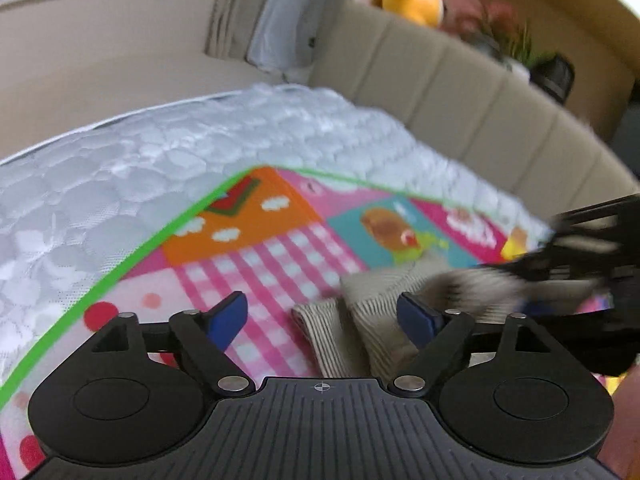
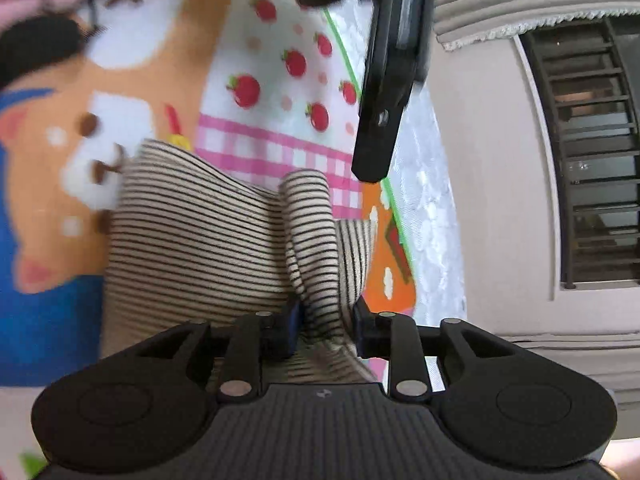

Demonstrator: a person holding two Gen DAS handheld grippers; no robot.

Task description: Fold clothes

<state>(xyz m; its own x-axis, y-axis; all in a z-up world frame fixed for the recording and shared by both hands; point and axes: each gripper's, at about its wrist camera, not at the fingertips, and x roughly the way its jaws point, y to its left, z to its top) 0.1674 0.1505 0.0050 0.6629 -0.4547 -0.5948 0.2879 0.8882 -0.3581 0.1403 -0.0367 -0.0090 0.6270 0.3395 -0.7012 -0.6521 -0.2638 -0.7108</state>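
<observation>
Left black two-finger gripper [image 1: 322,318] spread wide, empty, above beige black-striped knit garment [image 1: 360,320] on colourful patchwork mat [image 1: 256,248]; right black gripper [image 2: 326,330] clamps garment fold.

Quilted white mattress [image 1: 168,148], under a green-edged cartoon play mat [image 1: 256,240] with gingham and strawberry panels; striped beige garment [image 2: 192,240] crumpled directly on that mat.
</observation>
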